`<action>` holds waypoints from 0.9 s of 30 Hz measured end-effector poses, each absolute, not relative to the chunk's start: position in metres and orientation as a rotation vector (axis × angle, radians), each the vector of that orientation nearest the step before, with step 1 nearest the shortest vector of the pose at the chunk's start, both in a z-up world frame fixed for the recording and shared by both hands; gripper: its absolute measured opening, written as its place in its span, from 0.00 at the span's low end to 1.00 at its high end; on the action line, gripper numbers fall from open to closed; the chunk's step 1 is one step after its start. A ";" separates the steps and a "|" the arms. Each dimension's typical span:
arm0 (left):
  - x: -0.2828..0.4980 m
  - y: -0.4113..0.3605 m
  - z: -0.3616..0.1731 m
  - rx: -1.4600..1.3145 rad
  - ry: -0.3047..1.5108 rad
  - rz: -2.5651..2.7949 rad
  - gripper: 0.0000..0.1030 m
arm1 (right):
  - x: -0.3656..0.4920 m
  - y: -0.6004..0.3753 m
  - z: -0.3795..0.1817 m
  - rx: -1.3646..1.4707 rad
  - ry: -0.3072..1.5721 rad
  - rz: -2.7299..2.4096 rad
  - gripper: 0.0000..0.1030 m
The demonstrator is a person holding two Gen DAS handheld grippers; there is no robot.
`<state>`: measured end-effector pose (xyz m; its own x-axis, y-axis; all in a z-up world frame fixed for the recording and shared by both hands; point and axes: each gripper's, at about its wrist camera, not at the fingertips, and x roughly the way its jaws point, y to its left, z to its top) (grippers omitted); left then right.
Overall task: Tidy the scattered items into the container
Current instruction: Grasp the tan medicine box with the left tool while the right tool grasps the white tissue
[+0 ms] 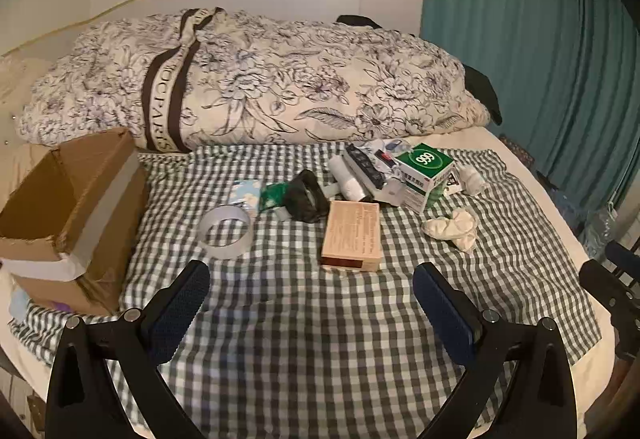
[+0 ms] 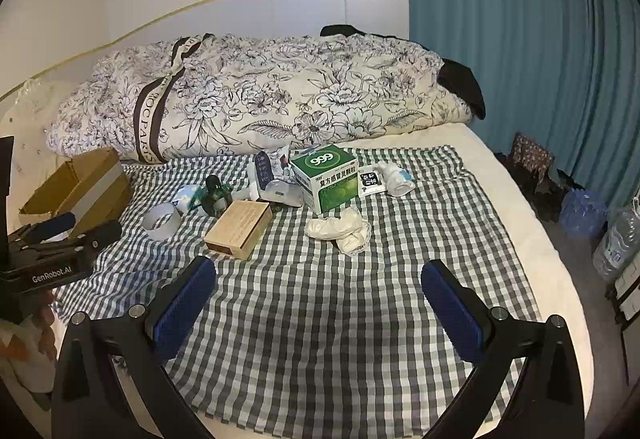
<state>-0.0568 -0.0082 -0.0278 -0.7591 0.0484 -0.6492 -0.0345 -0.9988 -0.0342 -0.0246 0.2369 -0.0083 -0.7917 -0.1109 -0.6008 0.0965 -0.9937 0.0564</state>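
mostly checked cloth (image 2: 320, 299) on bed, teal curtain (image 2: 520, 39), perhaps bottles (image 2: 618, 235)

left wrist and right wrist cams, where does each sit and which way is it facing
Left wrist: on the left gripper, low over the checked cloth, facing the rolled quilt; its open fingers show.
Right wrist: on the right gripper, further right, facing the same way; its open fingers and the left gripper's side show.
Shared: cardboard box, tape roll, tan box, green 999 box.
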 end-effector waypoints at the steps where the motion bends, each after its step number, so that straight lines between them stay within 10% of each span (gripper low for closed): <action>1: -0.061 -0.004 -0.031 -1.078 -0.025 2.895 1.00 | -0.029 0.237 -0.010 0.972 -0.034 -2.872 1.00; 27: -0.152 0.051 -0.117 -1.285 0.052 2.769 1.00 | -0.137 0.249 -0.080 1.170 0.042 -2.802 1.00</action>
<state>-0.1520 0.0509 -0.1167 -0.6424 0.0662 -0.7635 -0.0950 -0.9955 -0.0064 -0.1374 0.2487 -0.0802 -0.6982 -0.0861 -0.7107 0.1076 -0.9941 0.0148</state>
